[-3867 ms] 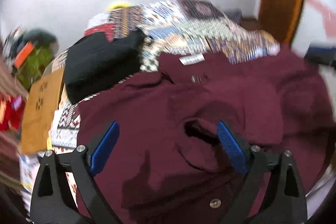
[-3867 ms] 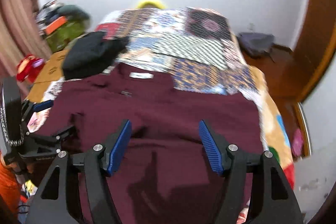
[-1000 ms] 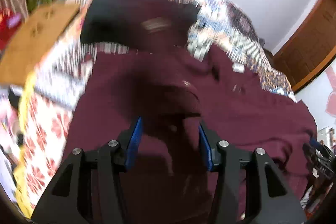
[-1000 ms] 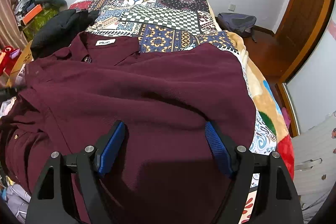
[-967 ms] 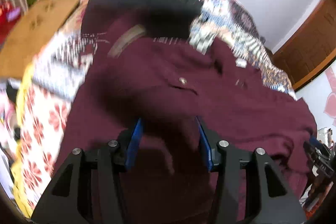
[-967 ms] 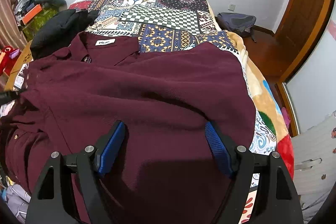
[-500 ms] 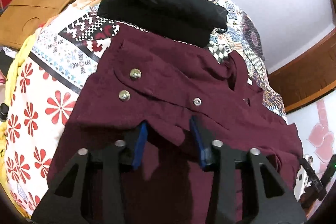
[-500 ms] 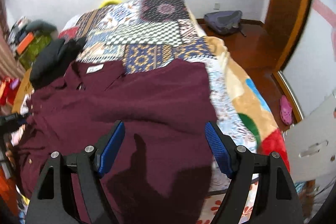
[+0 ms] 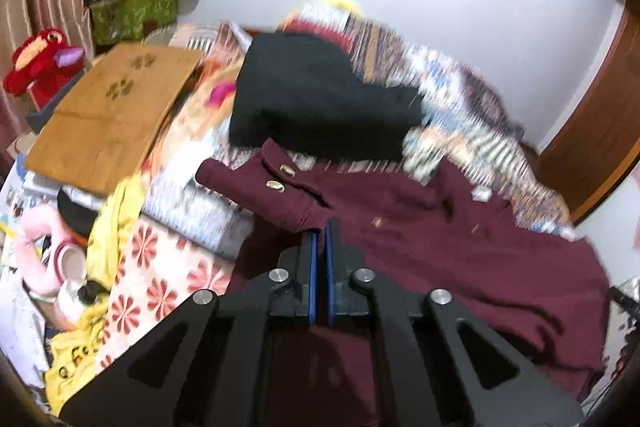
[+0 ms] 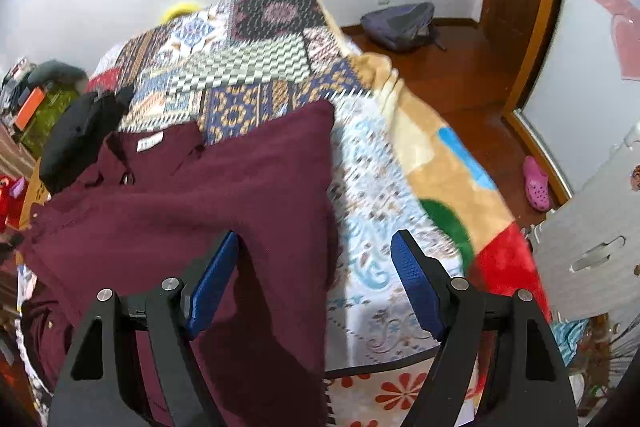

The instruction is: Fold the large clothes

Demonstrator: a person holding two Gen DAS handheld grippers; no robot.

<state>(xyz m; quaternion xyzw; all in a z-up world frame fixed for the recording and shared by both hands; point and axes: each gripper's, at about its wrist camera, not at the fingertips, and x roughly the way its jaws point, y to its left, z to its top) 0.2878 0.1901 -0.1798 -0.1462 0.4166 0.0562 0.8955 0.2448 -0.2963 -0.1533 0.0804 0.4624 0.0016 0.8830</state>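
A large maroon shirt (image 9: 460, 251) lies spread on the patterned bed; it also shows in the right wrist view (image 10: 224, 187), collar and white label at the far left. My left gripper (image 9: 320, 239) is shut on the shirt's sleeve just behind the buttoned cuff (image 9: 272, 175), which sticks out to the left. My right gripper (image 10: 312, 267) is open and empty, hovering over the shirt's right edge, its left finger (image 10: 212, 283) over the cloth and its right finger (image 10: 416, 283) over the bedspread.
A black garment (image 9: 320, 103) lies beyond the cuff, also seen in the right wrist view (image 10: 80, 135). A brown cardboard sheet (image 9: 108, 115), a red plush toy (image 9: 40, 63) and clutter sit left of the bed. Right of the bed (image 10: 440, 163): wooden floor, a backpack (image 10: 400, 23), a pink shoe (image 10: 536, 183).
My left gripper has closed on the sleeve by the cuff and pulled back and up. My right gripper has shifted right toward the shirt's edge, still open.
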